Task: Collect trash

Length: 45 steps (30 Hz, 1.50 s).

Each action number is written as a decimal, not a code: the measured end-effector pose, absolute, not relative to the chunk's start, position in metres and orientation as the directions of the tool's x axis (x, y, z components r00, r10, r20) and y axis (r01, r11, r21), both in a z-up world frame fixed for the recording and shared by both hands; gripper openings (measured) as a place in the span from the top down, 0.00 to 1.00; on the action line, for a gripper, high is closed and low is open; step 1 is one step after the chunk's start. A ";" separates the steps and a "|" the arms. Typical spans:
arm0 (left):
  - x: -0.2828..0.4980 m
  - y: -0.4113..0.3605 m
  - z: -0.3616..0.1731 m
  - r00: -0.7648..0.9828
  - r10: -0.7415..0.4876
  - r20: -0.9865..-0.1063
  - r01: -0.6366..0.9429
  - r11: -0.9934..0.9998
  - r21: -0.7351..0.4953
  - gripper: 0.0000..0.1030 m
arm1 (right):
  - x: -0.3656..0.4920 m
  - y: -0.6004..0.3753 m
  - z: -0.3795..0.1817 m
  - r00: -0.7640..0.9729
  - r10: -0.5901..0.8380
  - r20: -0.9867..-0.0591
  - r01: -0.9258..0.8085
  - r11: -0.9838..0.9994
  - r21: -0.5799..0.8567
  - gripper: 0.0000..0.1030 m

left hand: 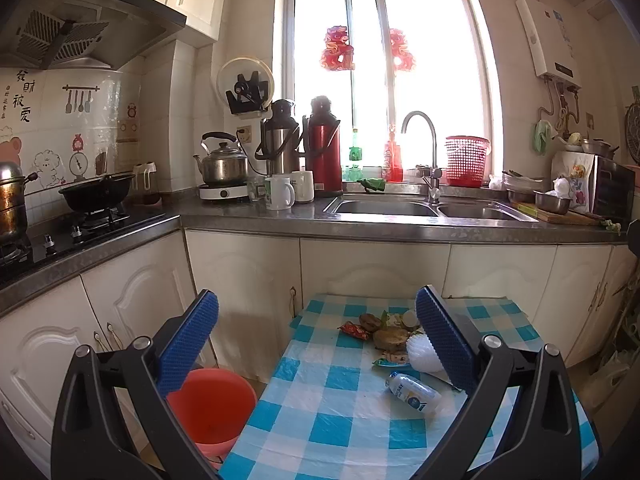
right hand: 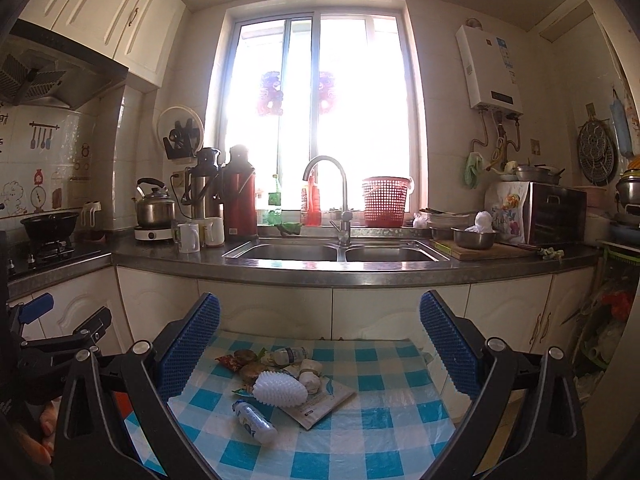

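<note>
Both fingers pairs gape wide, empty; trash pile (right hand: 280,380) lies ahead between them.

Bare checked cloth (right hand: 360,432) ahead of the trash heap (right hand: 280,376); red bucket (left hand: 212,408) beside the table's left edge.

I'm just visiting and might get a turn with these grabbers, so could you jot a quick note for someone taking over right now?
Left gripper: open, holding nothing, above the near left side of the table.
Right gripper: open, holding nothing, aimed at the trash pile.
Trash all lies on the checked table: a small plastic bottle nearest, a white foam sleeve, a flat wrapper, a red wrapper, brown food scraps and a second bottle at the back.
An orange bucket stands on the floor left of the table; it looks like the bin.
Done: nothing picked up, as far as I can see.
Left: everything.
</note>
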<state>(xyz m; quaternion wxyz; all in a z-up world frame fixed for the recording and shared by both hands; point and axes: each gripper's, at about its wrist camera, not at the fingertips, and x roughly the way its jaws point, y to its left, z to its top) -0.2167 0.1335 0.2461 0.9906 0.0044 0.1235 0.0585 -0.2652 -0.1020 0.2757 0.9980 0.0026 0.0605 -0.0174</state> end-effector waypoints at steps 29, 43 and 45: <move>-0.152 0.142 0.171 0.897 0.081 -0.434 -0.081 0.997 0.017 0.04 | -0.188 -0.133 0.195 0.940 0.007 -0.341 0.026 0.996 0.091 0.04; -0.099 0.115 0.083 0.747 -0.224 -0.626 0.132 0.973 -0.191 0.04 | -0.099 -0.170 0.112 0.831 0.202 -0.519 -0.017 0.940 0.340 0.04; -0.089 0.108 0.073 0.716 -0.273 -0.643 0.147 0.959 -0.244 0.04 | -0.083 -0.170 0.106 0.800 0.290 -0.525 -0.060 0.910 0.411 0.04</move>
